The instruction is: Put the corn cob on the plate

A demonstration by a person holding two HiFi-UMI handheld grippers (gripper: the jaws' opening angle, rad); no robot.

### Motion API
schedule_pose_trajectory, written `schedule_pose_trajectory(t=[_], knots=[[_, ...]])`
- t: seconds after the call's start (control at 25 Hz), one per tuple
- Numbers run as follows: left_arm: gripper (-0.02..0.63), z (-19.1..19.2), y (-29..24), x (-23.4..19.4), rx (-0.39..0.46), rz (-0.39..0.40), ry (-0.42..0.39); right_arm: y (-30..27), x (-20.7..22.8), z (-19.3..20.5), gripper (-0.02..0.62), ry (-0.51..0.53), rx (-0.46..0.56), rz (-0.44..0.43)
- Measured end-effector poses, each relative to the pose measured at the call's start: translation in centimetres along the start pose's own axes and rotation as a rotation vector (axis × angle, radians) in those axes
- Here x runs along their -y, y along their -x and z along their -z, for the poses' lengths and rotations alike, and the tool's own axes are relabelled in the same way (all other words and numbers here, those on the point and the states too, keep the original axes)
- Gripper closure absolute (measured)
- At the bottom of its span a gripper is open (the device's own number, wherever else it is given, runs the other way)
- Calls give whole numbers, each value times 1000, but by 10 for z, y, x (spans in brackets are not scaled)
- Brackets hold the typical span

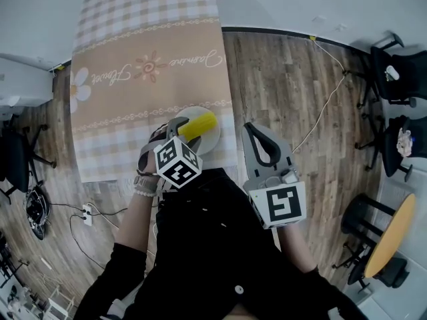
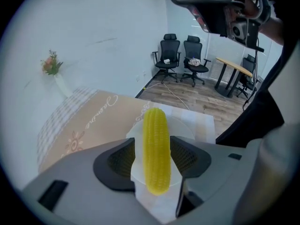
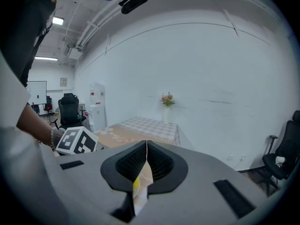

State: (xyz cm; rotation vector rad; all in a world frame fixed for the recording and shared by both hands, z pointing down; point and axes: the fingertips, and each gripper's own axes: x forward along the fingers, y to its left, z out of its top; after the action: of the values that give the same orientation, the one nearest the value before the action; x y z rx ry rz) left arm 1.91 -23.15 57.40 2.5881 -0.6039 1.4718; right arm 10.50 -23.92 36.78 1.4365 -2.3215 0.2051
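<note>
Between the left gripper's point(image 2: 153, 159) jaws, clamped on its lower half, the corn cob point(image 2: 155, 139) hung over the white plate point(image 2: 190, 124); whether they touched could not be told. Both hid much of the plate, near the checked tablecloth's point(image 1: 147, 79) front edge. Off to its side, the right gripper point(image 3: 146, 144) hovered, jaws pressed together on nothing.

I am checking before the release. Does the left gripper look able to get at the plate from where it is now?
Probably yes. The left gripper, shut on the corn cob, hangs right over the plate, and nothing shows between them. The right gripper is off to the side, jaws together.
</note>
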Motion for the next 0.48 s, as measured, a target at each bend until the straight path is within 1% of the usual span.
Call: schedule_pose_trajectory(t=[0.08, 0.16, 0.36, 0.48], knots=[[382, -7, 12, -6, 39, -28, 18, -1, -2, -5, 554, 8, 11, -7], [433, -14, 24, -13, 81, -60, 36, -3, -5, -9, 554, 17, 20, -14], [505, -32, 55, -31, 198, -116, 124, -5, -10, -21, 554, 39, 43, -30], [542, -43, 73, -41, 260, -153, 153, -7, -12, -28, 554, 45, 58, -37]])
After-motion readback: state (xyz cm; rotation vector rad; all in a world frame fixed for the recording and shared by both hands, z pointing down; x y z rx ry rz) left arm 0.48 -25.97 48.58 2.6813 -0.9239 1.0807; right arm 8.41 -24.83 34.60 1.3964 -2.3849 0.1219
